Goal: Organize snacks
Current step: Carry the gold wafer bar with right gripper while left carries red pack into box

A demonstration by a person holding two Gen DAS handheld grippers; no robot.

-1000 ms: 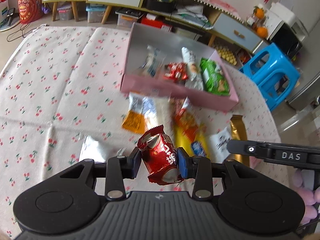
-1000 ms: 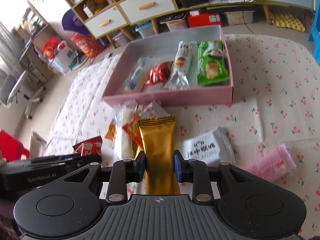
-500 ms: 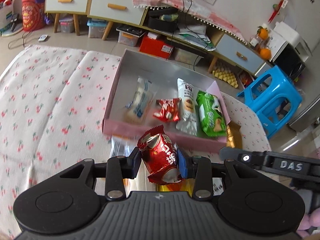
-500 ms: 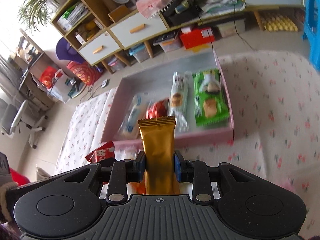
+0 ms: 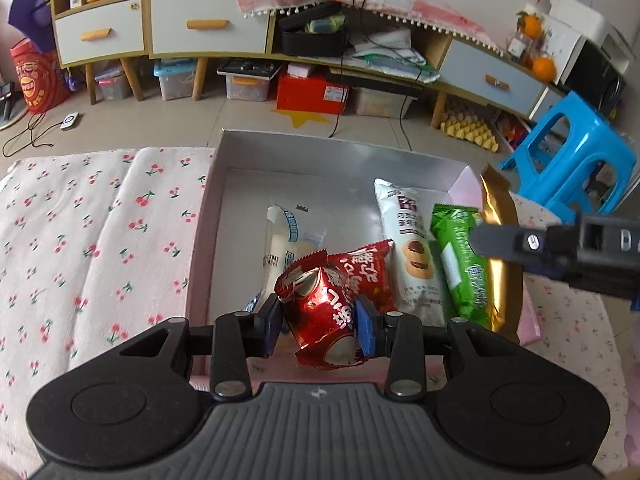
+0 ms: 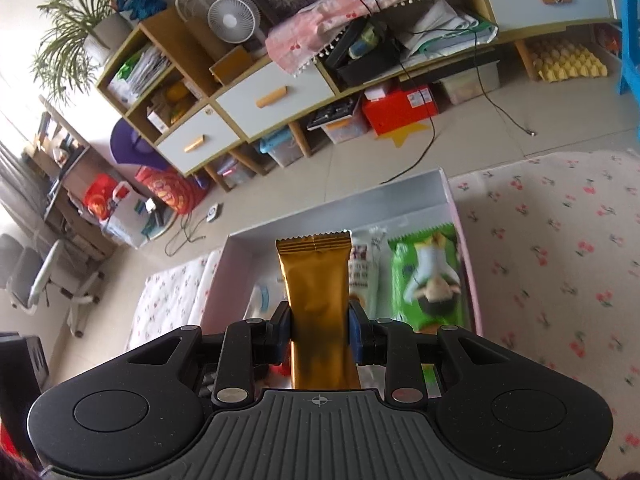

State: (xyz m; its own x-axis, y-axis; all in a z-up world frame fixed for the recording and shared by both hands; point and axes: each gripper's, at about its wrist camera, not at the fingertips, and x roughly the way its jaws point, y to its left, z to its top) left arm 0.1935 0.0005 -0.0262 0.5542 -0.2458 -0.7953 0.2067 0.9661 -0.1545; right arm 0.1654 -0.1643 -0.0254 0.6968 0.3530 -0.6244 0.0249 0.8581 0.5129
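From your left wrist, your left gripper tilts steeply down over the near edge of the pink box, its blue pads pressed narrowly against both sides of a crumpled red snack packet, which hangs above the box floor. Inside the box, beyond that packet, lie a second red packet, a white-and-blue packet toward the box's left, a white biscuit packet and a green packet toward its right. Your right gripper reaches in from the right over the box's right wall, carrying the gold bar just beside the green packet. From your right wrist, your right gripper points down at a gentler slant over the box, fingers clamped tight on the gold bar, which stands straight out ahead between them, its crimped end over the box's middle. The green packet lies blurred against the box's right wall, the white biscuit packet next to it, half hidden behind the bar. The box rests on the cherry-print cloth.
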